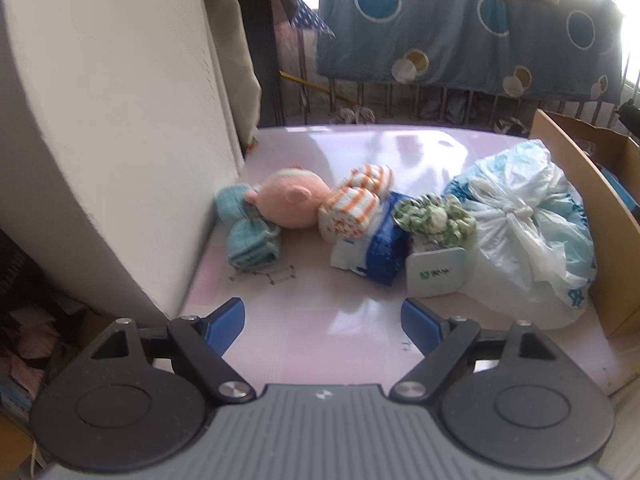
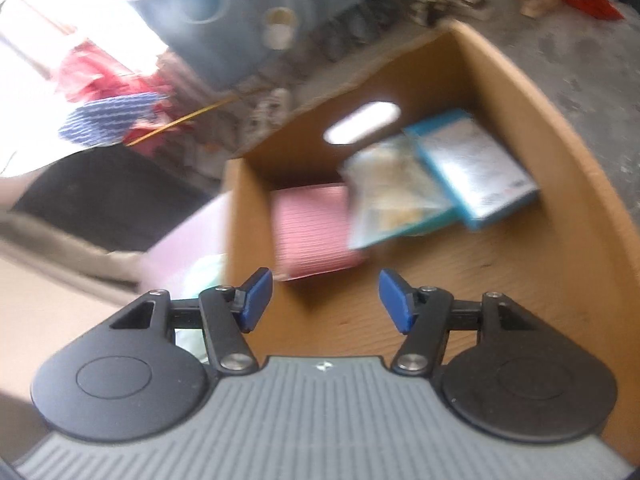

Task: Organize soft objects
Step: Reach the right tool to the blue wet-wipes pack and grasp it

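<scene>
I look down my right gripper (image 2: 326, 300) into the cardboard box (image 2: 568, 184). Its blue fingers stand apart and nothing is between them. The picture is blurry, but I can see three things lying in the box: a pink pack (image 2: 316, 232), a pale pack with a yellow picture (image 2: 392, 196) and a light blue pack (image 2: 476, 168). So I think some of the job is done.

My left gripper (image 1: 324, 324) hangs over the pink table (image 1: 320, 344). Its fingers are spread wide and hold nothing.

A lot is still waiting on the table. By the white wall sits a teal knitted bundle (image 1: 250, 226). A round peach soft toy (image 1: 292, 200) touches it. Next come orange striped socks (image 1: 354, 204), leaning on a blue and white pack (image 1: 372, 252). A green and white flowery scrunchie (image 1: 434, 218) rests beside the socks, on top of the packs. A small white pack with a green mark (image 1: 436, 270) stands in front of it. Last is a big knotted plastic bag (image 1: 524, 232) with something blue inside, right beside the box wall.

I think we are less than half done. About seven things are left to put away.

I would pick the soft toy or the socks next, since they sit free on top.
</scene>
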{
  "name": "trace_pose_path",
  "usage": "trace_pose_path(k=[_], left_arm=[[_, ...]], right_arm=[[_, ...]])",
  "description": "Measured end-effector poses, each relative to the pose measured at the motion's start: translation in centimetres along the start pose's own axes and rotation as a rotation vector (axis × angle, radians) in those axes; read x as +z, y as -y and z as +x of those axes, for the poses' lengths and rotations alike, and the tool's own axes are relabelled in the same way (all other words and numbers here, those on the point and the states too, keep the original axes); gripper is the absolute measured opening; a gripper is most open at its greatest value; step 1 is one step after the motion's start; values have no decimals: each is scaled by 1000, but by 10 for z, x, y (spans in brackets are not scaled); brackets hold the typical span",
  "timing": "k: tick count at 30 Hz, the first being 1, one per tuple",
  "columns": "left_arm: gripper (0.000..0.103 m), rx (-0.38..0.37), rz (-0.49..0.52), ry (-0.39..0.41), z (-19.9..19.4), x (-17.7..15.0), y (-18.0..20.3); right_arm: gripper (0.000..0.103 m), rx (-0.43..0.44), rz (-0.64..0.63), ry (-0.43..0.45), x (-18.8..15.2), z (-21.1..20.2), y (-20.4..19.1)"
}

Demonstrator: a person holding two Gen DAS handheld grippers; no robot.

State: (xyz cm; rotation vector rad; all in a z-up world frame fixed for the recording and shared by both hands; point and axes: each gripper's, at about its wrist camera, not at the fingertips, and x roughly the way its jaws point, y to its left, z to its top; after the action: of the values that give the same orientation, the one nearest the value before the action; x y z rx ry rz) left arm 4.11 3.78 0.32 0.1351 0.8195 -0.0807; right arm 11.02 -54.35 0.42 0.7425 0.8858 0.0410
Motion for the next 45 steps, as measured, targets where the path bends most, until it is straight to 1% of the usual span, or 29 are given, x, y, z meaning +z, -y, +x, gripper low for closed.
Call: trace_pose_path(k=[3, 6, 10, 14, 16, 18, 19, 22, 23, 25, 29, 31, 33, 35, 36, 38, 43, 45], left_arm=[[86, 41, 9, 56, -8, -3, -3], [86, 50, 16, 99, -15, -6, -6], [86, 57, 26, 132, -17, -11, -9], [86, 51, 42, 152, -12, -13, -8], [86, 42, 56, 158, -6, -13, -6], [85, 25, 79, 160, 2, -12, -2], [84, 14, 91, 160, 7, -11, 0], [80, -17, 119, 146, 25, -8, 7], [78, -27, 121, 140, 32, -7, 8], [72, -47, 120, 121, 47, -4, 10], [63, -92, 101, 77, 77, 4, 12], [59, -112, 90, 54, 92, 7, 13], [55, -133, 82, 33, 105, 11, 15], [47, -153, 77, 8, 117, 14, 17], [40, -164, 75, -5, 123, 15, 18], [37, -185, 64, -22, 131, 17, 20], [25, -215, 61, -42, 146, 18, 25], [23, -222, 63, -47, 151, 19, 27]], right_arm=[[61, 75, -73, -29, -12, -3, -41], [62, 148, -147, -83, -27, 6, -85], [64, 239, -216, -174, -53, 33, -142], [64, 316, -244, -269, -80, 71, -192], [64, 329, -262, -310, -92, 94, -213], [64, 316, -303, -332, -101, 112, -230], [64, 302, -329, -338, -107, 121, -240], [64, 242, -444, -337, -109, 151, -265], [64, 222, -478, -346, -106, 163, -269], [64, 191, -542, -370, -103, 186, -275], [64, 121, -689, -459, -100, 240, -283], [64, 99, -714, -496, -100, 263, -281], [64, 89, -713, -529, -96, 283, -278], [64, 100, -691, -564, -91, 301, -273], [64, 106, -679, -580, -90, 308, -271], [66, 119, -639, -615, -87, 321, -265], [72, 128, -544, -676, -83, 343, -247], [74, 155, -515, -690, -84, 345, -242]])
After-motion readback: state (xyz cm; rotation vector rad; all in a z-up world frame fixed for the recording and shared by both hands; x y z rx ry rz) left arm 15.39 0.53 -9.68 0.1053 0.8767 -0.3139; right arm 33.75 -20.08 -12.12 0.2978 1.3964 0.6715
